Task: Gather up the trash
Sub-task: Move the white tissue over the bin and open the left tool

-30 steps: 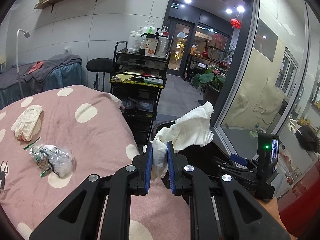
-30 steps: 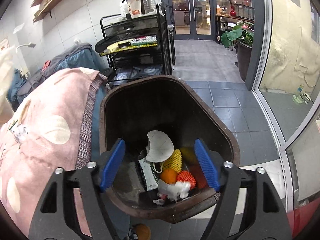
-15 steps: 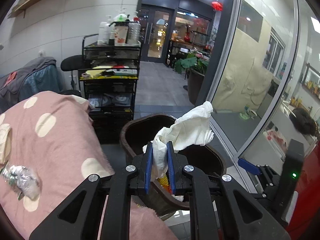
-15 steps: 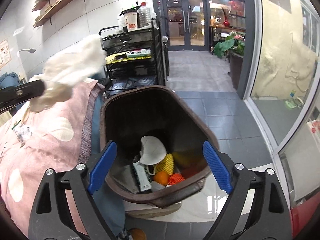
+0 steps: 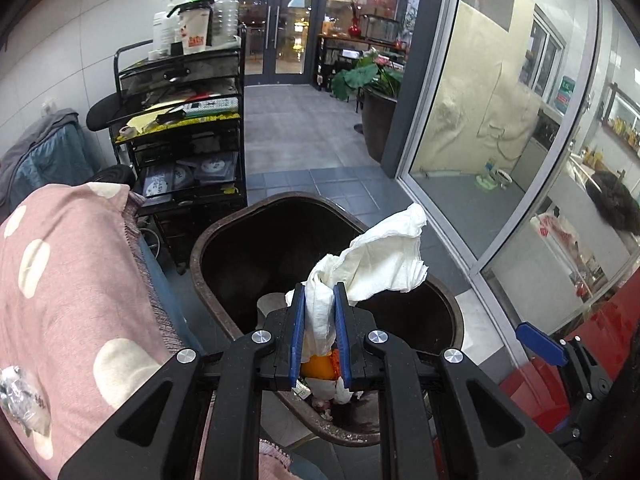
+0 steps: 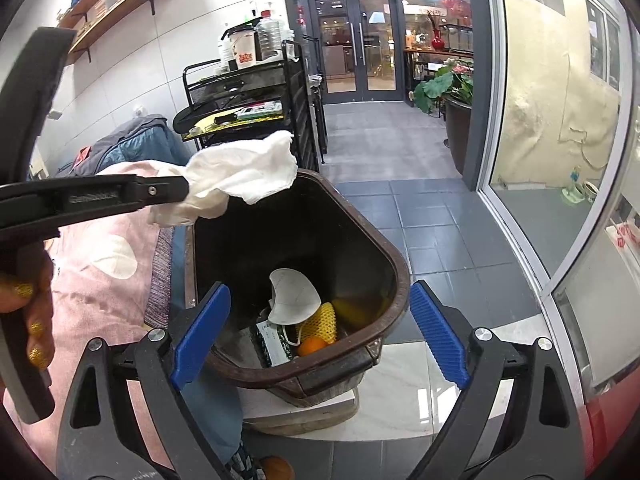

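The left hand-held gripper (image 5: 319, 322) was clamped on a crumpled white tissue (image 5: 376, 258), its blue pads pressed against the lower folds while the loose end fanned out toward 1 o'clock. In the left wrist view the tissue hung over the open mouth of the brown trash bin (image 5: 208, 280), so the carry looked all but finished; only the release remained for this piece.

The right hand-held gripper (image 6: 316, 332) stood with its jaws wide apart and nothing between them, poised over the near rim of the bin. It looked free for the next pickup.

Some of the job was already done: at the bottom of the bin lay a white face mask (image 6: 294, 296), a yellow foam net (image 6: 322, 322), an orange (image 6: 312, 346) and a printed wrapper (image 6: 274, 340).

Work was left. On the pink spotted blanket (image 5: 68, 280), at 8 o'clock in the left wrist view, a crinkled clear wrapper (image 5: 20, 396) lay uncollected. Whether more litter sat further along the blanket could not be told, as it ran out of view. A second orange (image 6: 276, 468) sat on the floor at the bin's foot, at 6 o'clock in the right wrist view.
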Demonstrator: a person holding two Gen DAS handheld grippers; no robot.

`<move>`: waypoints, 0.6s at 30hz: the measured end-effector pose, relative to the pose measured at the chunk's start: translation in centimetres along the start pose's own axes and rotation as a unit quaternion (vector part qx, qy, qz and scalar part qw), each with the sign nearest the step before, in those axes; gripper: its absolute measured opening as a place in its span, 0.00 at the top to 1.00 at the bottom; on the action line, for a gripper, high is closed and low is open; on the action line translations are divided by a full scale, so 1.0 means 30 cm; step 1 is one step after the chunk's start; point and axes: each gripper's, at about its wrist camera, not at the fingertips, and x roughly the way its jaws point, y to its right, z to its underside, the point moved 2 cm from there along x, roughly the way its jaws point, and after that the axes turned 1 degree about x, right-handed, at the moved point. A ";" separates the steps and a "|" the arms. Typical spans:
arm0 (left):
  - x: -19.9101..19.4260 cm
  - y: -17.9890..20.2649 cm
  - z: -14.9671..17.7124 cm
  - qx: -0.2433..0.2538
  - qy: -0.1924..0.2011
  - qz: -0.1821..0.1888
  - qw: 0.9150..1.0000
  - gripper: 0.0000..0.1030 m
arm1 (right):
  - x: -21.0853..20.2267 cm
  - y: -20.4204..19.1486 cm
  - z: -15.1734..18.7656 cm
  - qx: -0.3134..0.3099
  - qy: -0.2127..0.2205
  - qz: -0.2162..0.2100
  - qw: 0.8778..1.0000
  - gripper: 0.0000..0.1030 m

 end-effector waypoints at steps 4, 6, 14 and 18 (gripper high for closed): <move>0.044 0.015 -0.008 0.005 -0.019 0.004 1.000 0.86 | 0.004 0.013 0.007 0.006 -0.004 0.005 1.000 0.13; 0.067 0.021 -0.006 0.012 -0.032 0.005 0.999 0.85 | 0.005 0.023 0.012 0.008 -0.007 0.006 1.000 0.12; 0.083 0.038 -0.005 0.032 -0.026 -0.008 0.999 0.16 | 0.009 0.031 0.028 0.013 -0.016 0.007 1.000 0.11; 0.072 0.032 0.005 0.039 -0.015 -0.014 0.999 0.08 | 0.015 0.026 0.031 0.015 -0.017 0.006 1.000 0.08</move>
